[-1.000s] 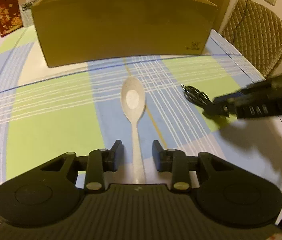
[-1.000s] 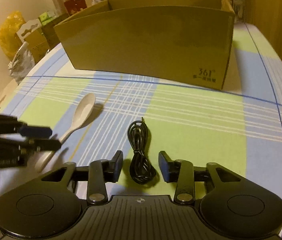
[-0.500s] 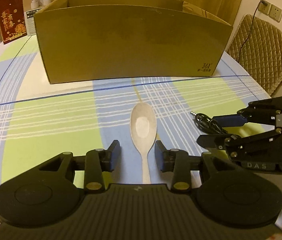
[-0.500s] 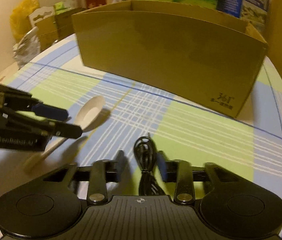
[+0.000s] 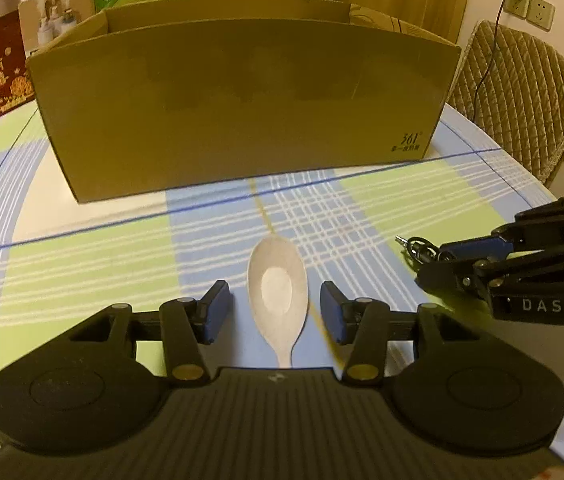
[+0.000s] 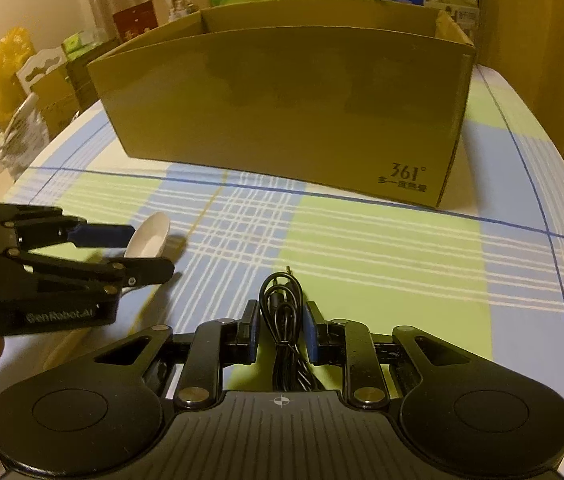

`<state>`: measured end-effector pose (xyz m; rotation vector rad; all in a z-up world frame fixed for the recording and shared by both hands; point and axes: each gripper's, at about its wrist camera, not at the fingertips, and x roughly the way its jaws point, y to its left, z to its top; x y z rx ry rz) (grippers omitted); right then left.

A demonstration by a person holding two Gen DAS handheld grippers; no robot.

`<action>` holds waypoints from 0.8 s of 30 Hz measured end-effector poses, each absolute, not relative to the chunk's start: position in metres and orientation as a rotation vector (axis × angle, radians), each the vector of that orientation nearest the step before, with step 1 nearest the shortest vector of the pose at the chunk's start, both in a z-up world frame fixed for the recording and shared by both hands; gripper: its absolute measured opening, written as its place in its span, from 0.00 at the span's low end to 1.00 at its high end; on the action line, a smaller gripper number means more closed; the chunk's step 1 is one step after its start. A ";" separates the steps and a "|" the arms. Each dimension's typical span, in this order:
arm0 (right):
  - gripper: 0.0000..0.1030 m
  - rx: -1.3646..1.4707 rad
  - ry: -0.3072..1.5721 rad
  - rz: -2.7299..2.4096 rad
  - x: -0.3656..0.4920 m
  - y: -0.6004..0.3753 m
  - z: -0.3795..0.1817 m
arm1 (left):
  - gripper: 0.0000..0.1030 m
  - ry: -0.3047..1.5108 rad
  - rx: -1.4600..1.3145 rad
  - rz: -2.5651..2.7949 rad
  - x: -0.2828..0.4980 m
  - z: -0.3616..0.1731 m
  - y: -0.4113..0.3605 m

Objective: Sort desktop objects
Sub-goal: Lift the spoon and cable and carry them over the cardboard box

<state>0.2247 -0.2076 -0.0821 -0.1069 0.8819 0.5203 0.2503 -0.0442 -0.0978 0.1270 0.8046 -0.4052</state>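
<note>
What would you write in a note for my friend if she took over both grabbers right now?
Left gripper: jaws opening, with the bowl of the white spoon between them; the pads are not pressing on it.
Right gripper: shut on the coiled black cable.
Things: spoon and cable are both on the checked tablecloth, in front of the open cardboard box. What is inside the box cannot be seen.
Done: the cable is gripped.
Left: the cable probably goes up into the box; the spoon has yet to be gripped, and most likely goes there too.
</note>
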 end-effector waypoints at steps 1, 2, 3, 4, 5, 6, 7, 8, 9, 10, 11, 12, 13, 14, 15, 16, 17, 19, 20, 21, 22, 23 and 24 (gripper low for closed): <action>0.19 -0.104 0.878 0.514 0.225 -0.208 -0.082 | 0.42 0.801 0.139 -0.403 0.250 -0.098 -0.046; 0.19 -0.102 0.876 0.510 0.226 -0.207 -0.083 | 0.41 0.800 0.149 -0.399 0.250 -0.100 -0.048; 0.19 -0.101 0.873 0.507 0.226 -0.207 -0.083 | 0.39 0.802 0.158 -0.398 0.250 -0.101 -0.050; 0.19 -0.101 0.872 0.506 0.226 -0.207 -0.083 | 0.39 0.799 0.168 -0.396 0.250 -0.102 -0.051; 0.19 -0.104 0.870 0.507 0.226 -0.207 -0.083 | 0.39 0.793 0.175 -0.393 0.249 -0.102 -0.053; 0.19 -0.111 0.868 0.509 0.226 -0.206 -0.083 | 0.38 0.792 0.177 -0.392 0.248 -0.102 -0.053; 0.20 -0.117 0.866 0.511 0.225 -0.205 -0.083 | 0.36 0.791 0.175 -0.391 0.248 -0.102 -0.053; 0.22 -0.123 0.864 0.512 0.225 -0.205 -0.084 | 0.33 0.790 0.171 -0.388 0.248 -0.102 -0.052; 0.30 -0.129 0.863 0.508 0.225 -0.204 -0.084 | 0.27 0.788 0.168 -0.385 0.248 -0.102 -0.052; 0.42 -0.135 0.860 0.501 0.225 -0.205 -0.084 | 0.27 0.787 0.167 -0.381 0.248 -0.102 -0.051; 0.46 -0.140 0.859 0.499 0.225 -0.205 -0.085 | 0.27 0.787 0.166 -0.378 0.248 -0.102 -0.051; 0.47 -0.143 0.860 0.500 0.226 -0.205 -0.085 | 0.27 0.786 0.163 -0.375 0.248 -0.102 -0.051; 0.47 -0.148 0.858 0.501 0.225 -0.205 -0.085 | 0.27 0.785 0.160 -0.370 0.247 -0.102 -0.050; 0.47 -0.160 0.856 0.503 0.225 -0.204 -0.086 | 0.27 0.782 0.156 -0.364 0.247 -0.102 -0.049; 0.47 -0.175 0.852 0.508 0.224 -0.203 -0.086 | 0.27 0.782 0.148 -0.362 0.247 -0.101 -0.048; 0.47 -0.190 0.847 0.512 0.224 -0.202 -0.087 | 0.27 0.785 0.135 -0.363 0.247 -0.101 -0.047; 0.46 -0.205 0.841 0.515 0.223 -0.201 -0.088 | 0.27 0.788 0.124 -0.365 0.248 -0.100 -0.046; 0.46 -0.208 0.832 0.520 0.225 -0.198 -0.088 | 0.27 0.791 0.117 -0.365 0.248 -0.100 -0.045; 0.46 -0.206 0.827 0.522 0.226 -0.198 -0.089 | 0.27 0.792 0.115 -0.366 0.248 -0.100 -0.044; 0.45 -0.215 0.819 0.522 0.228 -0.196 -0.090 | 0.27 0.793 0.111 -0.368 0.247 -0.100 -0.044; 0.41 -0.224 0.812 0.521 0.229 -0.195 -0.090 | 0.27 0.793 0.108 -0.368 0.247 -0.100 -0.044; 0.37 -0.225 0.809 0.523 0.229 -0.194 -0.090 | 0.27 0.793 0.107 -0.368 0.247 -0.100 -0.044; 0.27 -0.227 0.810 0.523 0.230 -0.193 -0.090 | 0.27 0.793 0.106 -0.368 0.247 -0.099 -0.043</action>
